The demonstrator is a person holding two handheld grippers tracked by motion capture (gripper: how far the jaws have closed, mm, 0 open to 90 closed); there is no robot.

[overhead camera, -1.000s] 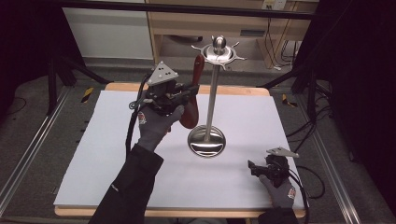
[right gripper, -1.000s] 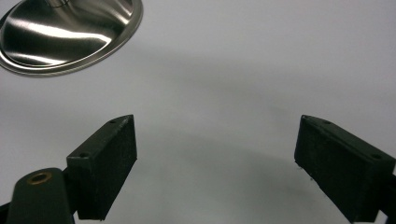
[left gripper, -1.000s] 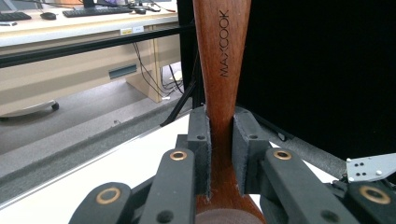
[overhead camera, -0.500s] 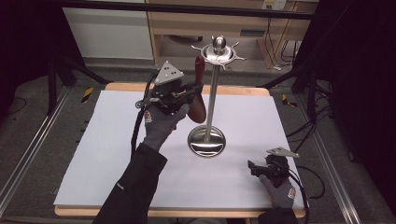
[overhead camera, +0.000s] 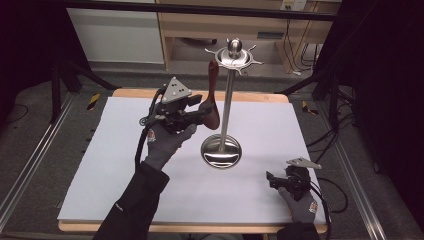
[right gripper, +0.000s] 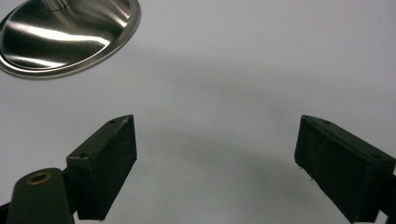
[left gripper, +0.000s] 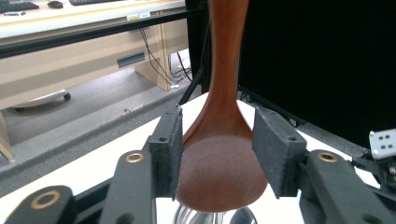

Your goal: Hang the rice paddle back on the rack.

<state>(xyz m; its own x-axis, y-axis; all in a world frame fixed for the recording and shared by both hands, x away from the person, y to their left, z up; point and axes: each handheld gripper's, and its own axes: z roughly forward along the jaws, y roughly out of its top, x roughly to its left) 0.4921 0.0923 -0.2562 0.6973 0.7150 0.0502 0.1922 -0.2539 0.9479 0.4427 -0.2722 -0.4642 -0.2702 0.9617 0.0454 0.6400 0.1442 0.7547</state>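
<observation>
1. Wooden spoon [overhead camera: 212,97] in the high view has moved closer to the stand [overhead camera: 228,107], upright beside its post, above the counter [overhead camera: 115,165]; hanging appears imminent.
2. Left gripper view: left gripper [left gripper: 219,154] jaws grip the spoon bowl.
3. Right gripper view: right gripper [right gripper: 215,163] jaws gape wide, empty, idle.

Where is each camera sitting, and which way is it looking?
High view: above the table's near side, looking forward and down; both gloved hands show, the left gripper holding a wooden spoon beside the metal stand.
Left gripper view: rides that gripper, looking along its jaws at the spoon bowl.
Right gripper view: rides the right gripper, facing the white table.
Shared: the stand's base shows in the high and right gripper views.
</observation>
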